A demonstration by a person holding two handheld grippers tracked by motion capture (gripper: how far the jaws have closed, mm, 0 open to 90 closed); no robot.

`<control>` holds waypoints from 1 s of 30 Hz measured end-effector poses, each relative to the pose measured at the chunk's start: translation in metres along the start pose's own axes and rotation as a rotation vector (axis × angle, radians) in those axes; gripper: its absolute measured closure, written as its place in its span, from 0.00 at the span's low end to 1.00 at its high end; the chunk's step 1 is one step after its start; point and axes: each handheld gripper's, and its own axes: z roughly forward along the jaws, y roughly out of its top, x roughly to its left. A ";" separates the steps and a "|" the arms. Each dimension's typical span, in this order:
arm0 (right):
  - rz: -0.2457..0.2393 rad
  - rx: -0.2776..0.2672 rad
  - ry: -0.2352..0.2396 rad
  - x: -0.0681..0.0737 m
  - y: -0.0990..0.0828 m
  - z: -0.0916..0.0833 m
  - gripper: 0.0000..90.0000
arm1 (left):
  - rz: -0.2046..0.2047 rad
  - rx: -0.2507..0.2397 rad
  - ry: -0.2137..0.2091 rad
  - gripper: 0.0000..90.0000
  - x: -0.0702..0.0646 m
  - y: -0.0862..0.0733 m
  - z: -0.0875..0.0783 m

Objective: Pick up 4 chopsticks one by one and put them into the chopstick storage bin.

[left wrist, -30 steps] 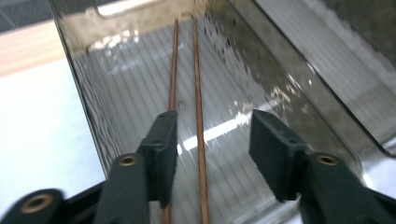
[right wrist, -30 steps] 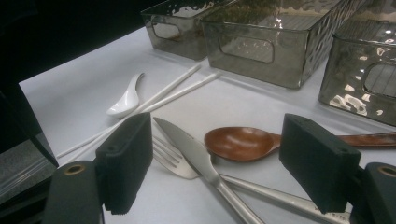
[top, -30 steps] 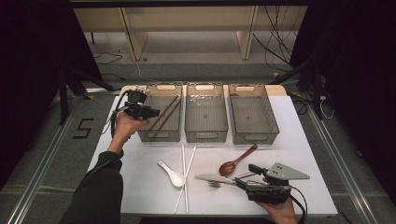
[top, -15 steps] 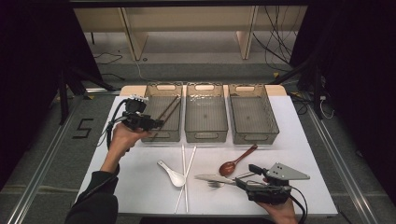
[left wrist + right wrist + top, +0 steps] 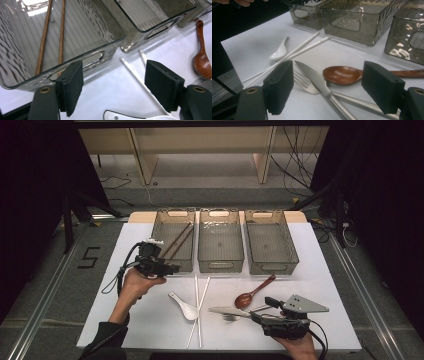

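Brown chopsticks [image 5: 177,241] lay in the left bin [image 5: 159,251], done. My left gripper [image 5: 167,268] stood empty just before that bin, jaws just opening wide. The right gripper [image 5: 327,87] gaped, empty, over knife [image 5: 317,81] and fork [image 5: 303,83]. White chopsticks [image 5: 198,305], white spoon [image 5: 184,306] and wooden spoon [image 5: 252,292] remained unsorted.

In the left gripper view, the 2 brown wooden chopsticks [image 5: 43,37] run past the top edge, and the lower edge cuts the white ceramic spoon [image 5: 117,117]. The right gripper view's edge crops the steel knife's handle [image 5: 339,107].
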 end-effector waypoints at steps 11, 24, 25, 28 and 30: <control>-0.005 0.014 0.001 0.004 0.000 0.001 0.30 | 0.007 0.049 -0.025 0.31 -0.019 -0.017 0.011; -0.005 0.045 -0.007 0.013 0.001 0.004 0.30 | 0.006 0.046 -0.036 0.27 -0.034 -0.026 0.015; -0.007 0.053 -0.002 0.016 0.001 0.007 0.30 | 0.000 0.042 -0.037 0.27 -0.033 -0.027 0.014; -0.003 0.074 -0.001 0.021 0.001 0.010 0.30 | 0.001 0.030 -0.039 0.27 -0.032 -0.030 0.012; -0.002 0.080 -0.002 0.023 0.002 0.011 0.30 | 0.005 0.023 -0.038 0.27 -0.030 -0.032 0.010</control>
